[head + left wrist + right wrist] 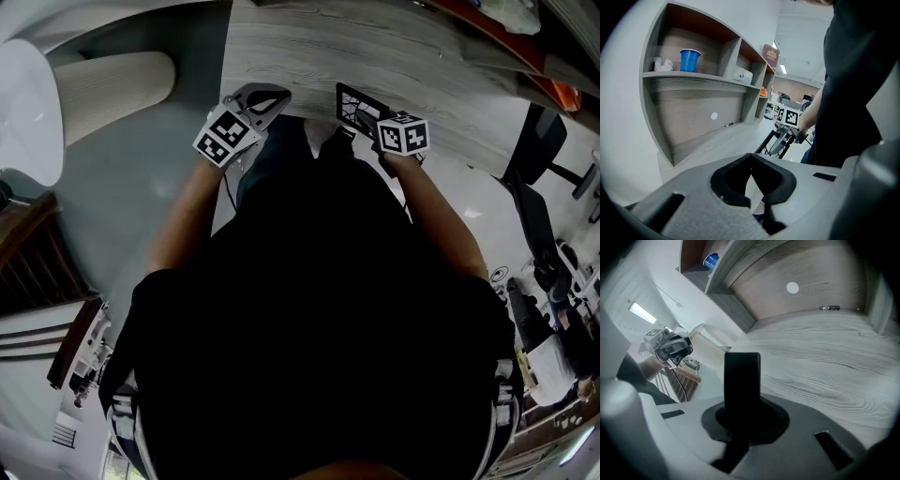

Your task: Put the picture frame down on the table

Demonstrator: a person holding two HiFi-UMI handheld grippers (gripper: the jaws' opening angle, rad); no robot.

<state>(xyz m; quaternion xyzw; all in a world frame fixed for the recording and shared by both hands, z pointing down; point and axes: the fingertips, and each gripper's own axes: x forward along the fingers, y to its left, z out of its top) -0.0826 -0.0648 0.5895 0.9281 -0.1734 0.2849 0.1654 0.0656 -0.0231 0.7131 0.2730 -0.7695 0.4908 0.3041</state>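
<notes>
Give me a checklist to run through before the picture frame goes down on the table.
1. Right tongs clamped on the picture frame: ok.
2. Table bare ahead of the frame: ok.
3. Frame's lower edge touching the table: cannot tell; no view shows it.
4. Left tongs empty and apart from the frame: ok.
</notes>
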